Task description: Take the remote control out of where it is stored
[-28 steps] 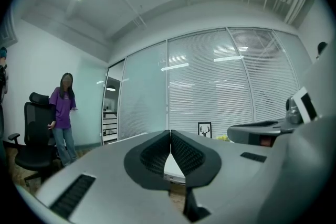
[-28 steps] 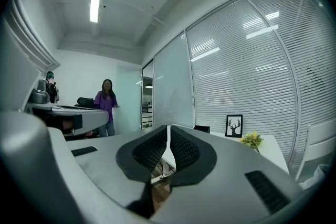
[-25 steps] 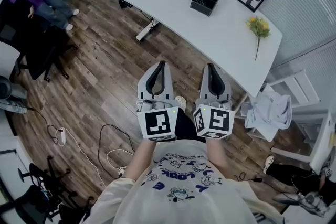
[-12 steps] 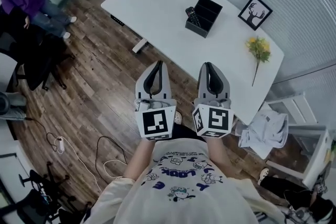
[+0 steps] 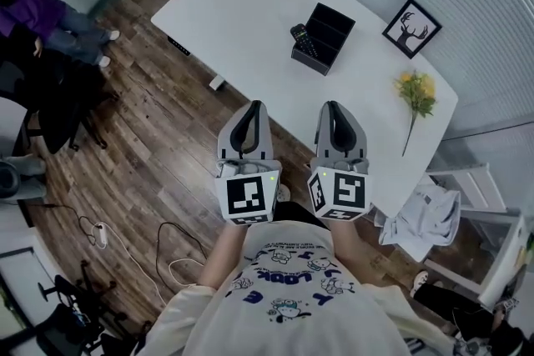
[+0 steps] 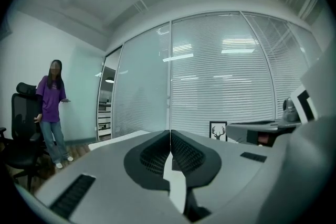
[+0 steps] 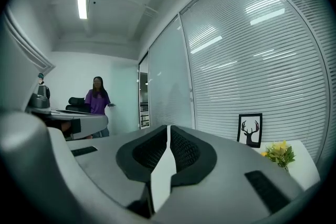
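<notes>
2 pressed-together, empty tools, left gripper [image 5: 251, 107] and right gripper [image 5: 334, 107], hover off desk [image 5: 242, 4] near edge. Approach step; next, spread jaws, reach remote control [image 5: 301, 37] in black box [image 5: 332, 22].

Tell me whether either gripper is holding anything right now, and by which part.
Nothing is held. The left gripper and right gripper both have jaws together, empty; the remote control sits in the black box.

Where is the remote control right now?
In the head view, the remote control stands at the left end of the black box on the white table, with the framed deer picture farther to the right.
</notes>
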`<state>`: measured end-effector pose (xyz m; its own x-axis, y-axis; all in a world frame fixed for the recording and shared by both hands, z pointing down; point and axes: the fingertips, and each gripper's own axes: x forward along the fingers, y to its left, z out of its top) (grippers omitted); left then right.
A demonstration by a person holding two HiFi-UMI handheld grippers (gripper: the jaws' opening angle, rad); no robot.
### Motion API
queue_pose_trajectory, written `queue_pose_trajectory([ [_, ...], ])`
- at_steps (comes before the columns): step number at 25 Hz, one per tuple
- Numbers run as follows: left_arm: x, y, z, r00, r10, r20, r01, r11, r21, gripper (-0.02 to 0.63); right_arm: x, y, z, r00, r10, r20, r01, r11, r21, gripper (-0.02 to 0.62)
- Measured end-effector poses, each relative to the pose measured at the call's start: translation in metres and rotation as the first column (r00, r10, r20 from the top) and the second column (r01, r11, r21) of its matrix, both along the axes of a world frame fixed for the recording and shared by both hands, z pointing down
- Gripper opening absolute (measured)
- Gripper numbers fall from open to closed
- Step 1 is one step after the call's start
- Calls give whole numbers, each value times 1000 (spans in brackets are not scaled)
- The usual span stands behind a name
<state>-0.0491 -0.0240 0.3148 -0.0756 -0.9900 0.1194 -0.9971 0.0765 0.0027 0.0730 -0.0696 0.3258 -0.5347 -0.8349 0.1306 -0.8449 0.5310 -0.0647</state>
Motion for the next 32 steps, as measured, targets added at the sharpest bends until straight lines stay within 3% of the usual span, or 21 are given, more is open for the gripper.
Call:
queue_pose_trajectory([
  [16,-29,-144,47,985,138,-106,-147,985,-86,17,-18,-126,30,987,156,-26,-157,986,-57,41],
  [24,-26,-207,81,957,247,-155,-270,951,-152,20,-21,-175,55,971,230,-58,-236,965,-114,41],
  [27,-23,-226,95,940,280,-193,-314,934,-172,105,-19,-189,66,965,251,-77,-259,956,-135,41],
  [32,-21,-252,118,917,322,-237,-371,905,-206,142,-21,-208,82,956,276,-99,-290,942,-170,41],
])
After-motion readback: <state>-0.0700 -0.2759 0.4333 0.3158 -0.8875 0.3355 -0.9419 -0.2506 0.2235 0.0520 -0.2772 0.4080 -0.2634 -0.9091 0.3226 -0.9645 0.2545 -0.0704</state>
